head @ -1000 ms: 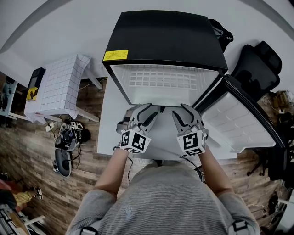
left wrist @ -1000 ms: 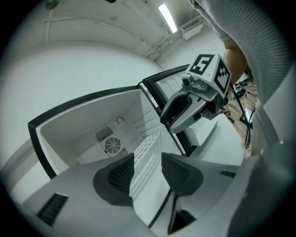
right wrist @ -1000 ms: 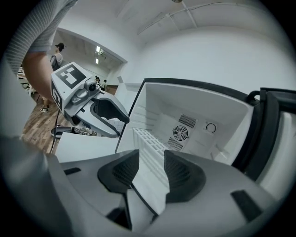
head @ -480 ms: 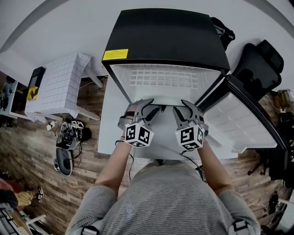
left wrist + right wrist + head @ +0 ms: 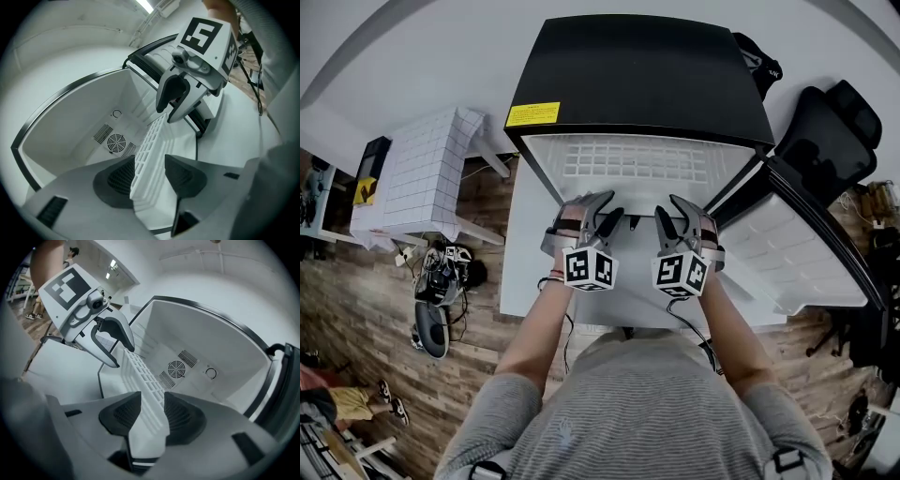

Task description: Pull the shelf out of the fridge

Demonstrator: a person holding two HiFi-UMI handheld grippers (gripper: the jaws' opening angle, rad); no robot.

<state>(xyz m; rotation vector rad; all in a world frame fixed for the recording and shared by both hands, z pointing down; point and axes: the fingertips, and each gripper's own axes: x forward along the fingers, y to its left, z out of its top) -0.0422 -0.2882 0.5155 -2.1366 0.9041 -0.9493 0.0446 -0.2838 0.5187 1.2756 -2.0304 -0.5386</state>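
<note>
Shelf of white plastic grid [image 5: 637, 161] lies flat inside the black-topped, white-lined fridge [image 5: 637, 75]. Its long axis runs left to right across the mouth, with the front lip toward me. My left claw [image 5: 150, 161] has just been opening, and its pads stand spread loosely around that lip. My right claw [image 5: 152, 401] pinches the same lip. A bare white surface [image 5: 525, 248] lies in front, and the open door [image 5: 787, 244] bounds the right. From above, both claws cover the lip. I cannot make out the side rails.
</note>
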